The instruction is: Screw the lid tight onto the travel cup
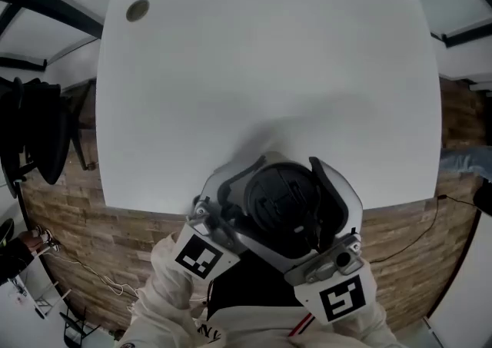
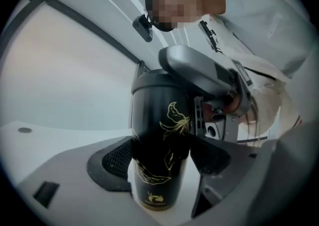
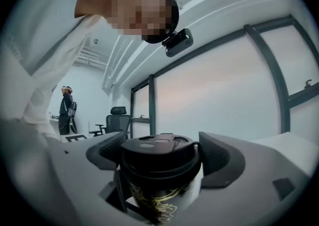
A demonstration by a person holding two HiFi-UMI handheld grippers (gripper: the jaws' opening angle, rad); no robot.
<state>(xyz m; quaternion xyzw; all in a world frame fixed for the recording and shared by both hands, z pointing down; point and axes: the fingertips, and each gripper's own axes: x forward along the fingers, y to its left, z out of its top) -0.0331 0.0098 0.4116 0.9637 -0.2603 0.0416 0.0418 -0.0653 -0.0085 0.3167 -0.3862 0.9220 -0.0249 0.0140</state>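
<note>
The travel cup (image 2: 160,120) is black with gold leaf print and stands upright at the near edge of the white table (image 1: 269,70). My left gripper (image 2: 162,159) is shut on the cup's body, a ribbed pad pressed to each side. The black lid (image 3: 159,156) with its flip tab sits on the cup's mouth, and my right gripper (image 3: 162,154) is shut on its rim. In the head view the lid (image 1: 280,197) shows from above, framed by the grey jaws of both grippers. The cup's base is hidden there.
A round grommet (image 1: 137,10) marks the table's far left corner. A wooden floor lies in front of the table. A dark chair (image 1: 38,131) stands to the left. Far behind, a person (image 3: 66,110) stands by an office chair (image 3: 117,120).
</note>
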